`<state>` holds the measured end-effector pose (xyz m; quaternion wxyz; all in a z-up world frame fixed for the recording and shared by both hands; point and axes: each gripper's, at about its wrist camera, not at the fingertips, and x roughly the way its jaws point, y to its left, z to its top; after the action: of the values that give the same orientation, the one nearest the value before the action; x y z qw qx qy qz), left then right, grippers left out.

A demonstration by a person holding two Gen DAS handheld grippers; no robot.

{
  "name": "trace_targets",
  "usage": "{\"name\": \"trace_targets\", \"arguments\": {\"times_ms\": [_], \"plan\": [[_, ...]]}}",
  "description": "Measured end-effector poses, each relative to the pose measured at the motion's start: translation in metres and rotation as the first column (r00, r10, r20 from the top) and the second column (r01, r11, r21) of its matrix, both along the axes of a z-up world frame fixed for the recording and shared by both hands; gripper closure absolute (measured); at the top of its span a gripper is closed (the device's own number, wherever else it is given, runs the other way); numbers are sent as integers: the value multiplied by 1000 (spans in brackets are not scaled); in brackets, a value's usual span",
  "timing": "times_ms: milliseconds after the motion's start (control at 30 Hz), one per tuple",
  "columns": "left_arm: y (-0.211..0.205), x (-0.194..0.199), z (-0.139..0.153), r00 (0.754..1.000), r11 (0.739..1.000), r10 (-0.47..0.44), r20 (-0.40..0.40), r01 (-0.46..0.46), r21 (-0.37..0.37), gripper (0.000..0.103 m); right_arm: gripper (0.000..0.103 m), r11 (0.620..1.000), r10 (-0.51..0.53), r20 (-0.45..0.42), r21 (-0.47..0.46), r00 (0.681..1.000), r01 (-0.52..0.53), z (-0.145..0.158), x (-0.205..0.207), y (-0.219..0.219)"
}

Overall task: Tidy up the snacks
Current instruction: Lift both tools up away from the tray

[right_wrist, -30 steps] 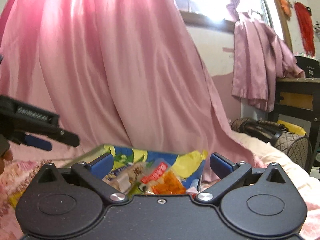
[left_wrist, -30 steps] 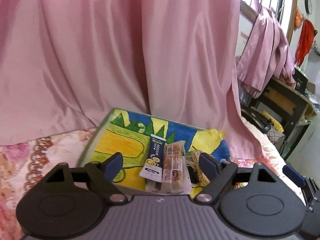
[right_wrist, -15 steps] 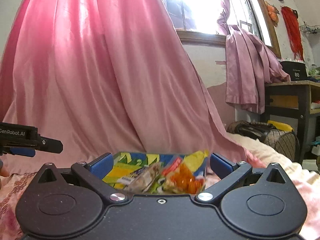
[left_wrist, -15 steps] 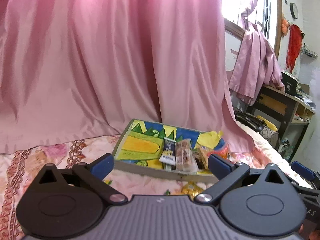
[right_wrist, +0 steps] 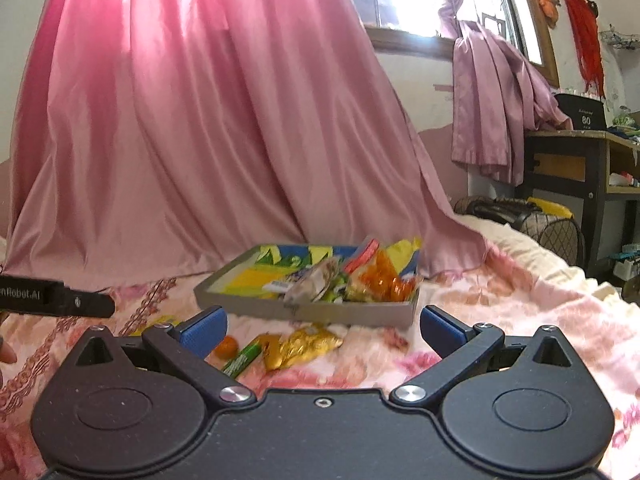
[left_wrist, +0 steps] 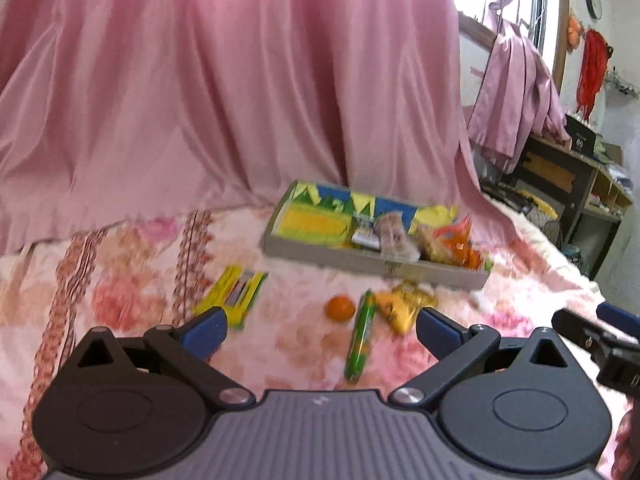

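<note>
Tray: a shallow grey tray with a bright yellow, blue and green lining, lying on the bed well ahead of both tongs; seen again from the right wrist.
Snacks in tray: a blue-and-white sachet, a clear wrapped bar just right of it, and an orange-and-red bag at the right end, all crowded into the tray's right half; the left half shows bare lining.
Loose snacks: between the tray and the tongs lie a small orange fruit, a green stick-shaped pack just to its right, pointing lengthways away from the left tongs, and a gold crinkled packet right of that, close to the tray's near wall.
Yellow pack: a flat yellow-green packet lies apart on the left, just ahead of the left tongs' left finger; blur hides its print.
Left tongs: spread wide, holding nothing, hovering above the bedspread with the fruit and green stick between the blue pads.
Right tongs: spread wide and empty, with the gold packet between the fingers and the tray beyond.
Bed: pink floral bedspread under everything.
Curtain: pink satin drape hanging behind the tray.
</note>
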<state>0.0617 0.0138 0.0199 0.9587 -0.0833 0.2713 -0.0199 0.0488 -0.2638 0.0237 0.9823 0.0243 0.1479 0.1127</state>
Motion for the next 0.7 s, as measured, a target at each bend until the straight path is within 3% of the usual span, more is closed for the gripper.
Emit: {"name": "trace_targets", "arguments": {"times_ms": [400, 700], "plan": [[6, -30, -29, 996, 997, -23, -86, 30, 73, 0, 1, 998, 48, -117, -28, 992, -51, -19, -9, 24], [6, -32, -33, 995, 996, -28, -96, 36, 85, 0, 1, 995, 74, -151, -51, 986, -83, -28, -9, 32]]}}
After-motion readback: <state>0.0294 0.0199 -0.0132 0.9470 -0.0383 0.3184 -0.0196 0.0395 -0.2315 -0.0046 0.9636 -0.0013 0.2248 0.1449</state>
